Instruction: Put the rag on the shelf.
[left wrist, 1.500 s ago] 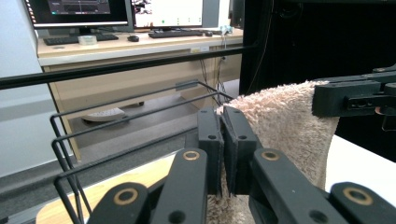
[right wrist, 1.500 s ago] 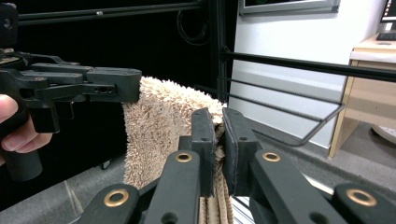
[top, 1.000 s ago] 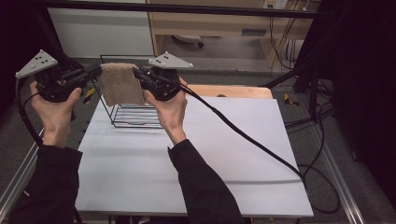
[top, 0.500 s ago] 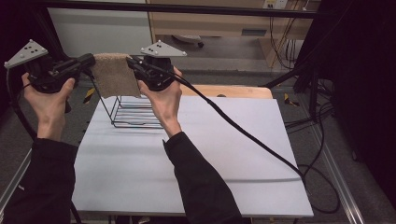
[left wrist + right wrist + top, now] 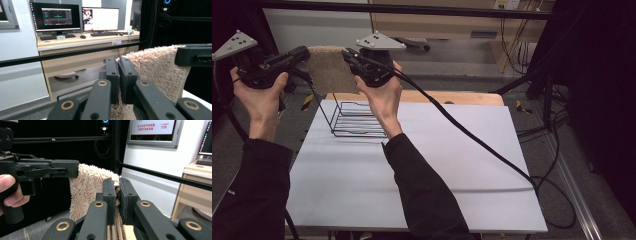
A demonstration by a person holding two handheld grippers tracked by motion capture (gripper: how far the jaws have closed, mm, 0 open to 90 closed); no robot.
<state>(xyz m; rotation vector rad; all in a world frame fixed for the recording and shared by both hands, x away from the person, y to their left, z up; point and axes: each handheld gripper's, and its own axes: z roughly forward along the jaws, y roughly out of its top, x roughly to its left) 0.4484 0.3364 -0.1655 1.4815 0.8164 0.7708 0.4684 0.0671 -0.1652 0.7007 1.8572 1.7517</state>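
Pinching beige towel (image 5: pixel 328 70) corners, left claw (image 5: pixel 302 53) and right claw (image 5: pixel 348 54) both clamped tight

Across the room, a dark monitor (image 5: pixel 55 16) and a bright monitor (image 5: pixel 100 15) on a wooden desk (image 5: pixel 82 41), with loose cables (image 5: pixel 557 125) beside the white table (image 5: pixel 462 175).

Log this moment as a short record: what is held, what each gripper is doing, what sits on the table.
held item: fluffy beige towel, hanging in the air between both grippers
left gripper: shut on the towel's edge
right gripper: shut on the towel's opposite edge
below the towel: black wire rack, standing on the table
surface: white table
towel and rack: apart, towel held above the rack
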